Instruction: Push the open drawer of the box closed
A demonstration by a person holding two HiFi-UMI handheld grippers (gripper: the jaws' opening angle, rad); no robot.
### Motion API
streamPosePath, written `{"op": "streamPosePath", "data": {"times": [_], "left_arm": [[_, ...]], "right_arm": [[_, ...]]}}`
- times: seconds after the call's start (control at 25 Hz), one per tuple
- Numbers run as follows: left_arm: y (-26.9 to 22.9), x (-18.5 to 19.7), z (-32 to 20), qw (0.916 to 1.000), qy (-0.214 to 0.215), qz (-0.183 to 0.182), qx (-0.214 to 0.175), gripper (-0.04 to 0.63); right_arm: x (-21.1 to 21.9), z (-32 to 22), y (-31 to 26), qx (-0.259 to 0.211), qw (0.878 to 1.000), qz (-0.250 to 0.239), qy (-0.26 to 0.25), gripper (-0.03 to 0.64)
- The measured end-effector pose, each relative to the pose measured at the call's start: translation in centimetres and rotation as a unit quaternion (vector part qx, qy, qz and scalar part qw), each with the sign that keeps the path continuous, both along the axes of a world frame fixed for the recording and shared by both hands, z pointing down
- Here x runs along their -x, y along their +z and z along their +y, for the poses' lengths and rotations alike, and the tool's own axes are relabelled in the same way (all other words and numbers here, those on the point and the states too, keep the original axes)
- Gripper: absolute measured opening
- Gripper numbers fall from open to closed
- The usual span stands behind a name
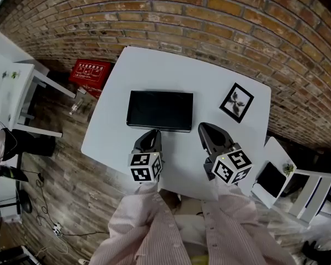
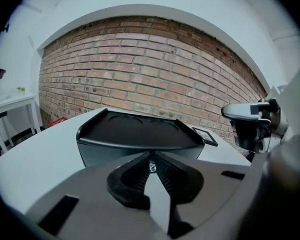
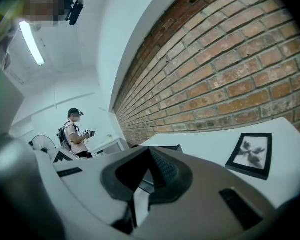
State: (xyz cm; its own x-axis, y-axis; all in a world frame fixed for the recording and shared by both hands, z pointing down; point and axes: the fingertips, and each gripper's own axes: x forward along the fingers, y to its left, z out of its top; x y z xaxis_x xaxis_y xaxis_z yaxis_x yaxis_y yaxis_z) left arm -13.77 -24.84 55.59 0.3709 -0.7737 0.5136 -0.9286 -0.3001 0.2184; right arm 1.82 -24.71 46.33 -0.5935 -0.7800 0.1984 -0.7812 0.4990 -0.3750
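Box (image 1: 160,110) mid-counter (image 1: 110,137), long axis crosswise; drawer (image 1: 160,128) front towards near edge. Left gripper (image 1: 151,133) nearest: fingers almost closed, nothing gripped, tips at that front. Right gripper (image 1: 207,128) closed, beside right corner.

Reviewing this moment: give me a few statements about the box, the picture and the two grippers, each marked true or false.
1. The black box stands on the white table. True.
2. The framed picture leans upright on top of the box. False: it lies flat on the table, apart from the box, to its right in the head view.
3. The left gripper points at the box's near face, close to it. True.
4. The right gripper is clamped on the picture. False: its jaws are together with nothing between them, and the picture lies apart from it.
5. The wall behind the table is brick. True.
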Motion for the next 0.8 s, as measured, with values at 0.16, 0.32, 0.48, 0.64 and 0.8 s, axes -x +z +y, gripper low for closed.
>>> {"op": "streamPosePath", "data": {"times": [0.16,0.32,0.48,0.64,0.8], "left_arm": [[-1.6,0.2,0.7,0.9996,0.006,-0.006,-0.028,0.002],[-3.8,0.9,1.3,0.9983,0.004,-0.005,-0.058,-0.005],[-6.2,1.6,1.7,0.9963,0.003,0.002,-0.085,-0.006],[-9.1,2.7,2.5,0.9937,-0.005,0.007,-0.112,-0.006],[-11.6,3.8,3.5,0.9912,-0.008,0.002,-0.132,-0.006]], "right_arm": [[0.1,0.3,-0.3,-0.006,1.000,0.003,-0.006,0.003],[0.2,0.6,-1.0,-0.015,1.000,0.009,-0.014,0.003],[0.0,0.7,-1.8,-0.025,0.999,0.003,-0.022,0.003],[-0.1,1.1,-3.2,-0.037,0.999,-0.010,-0.027,0.003],[-0.3,1.9,-4.7,-0.054,0.998,-0.015,-0.028,0.003]]}}
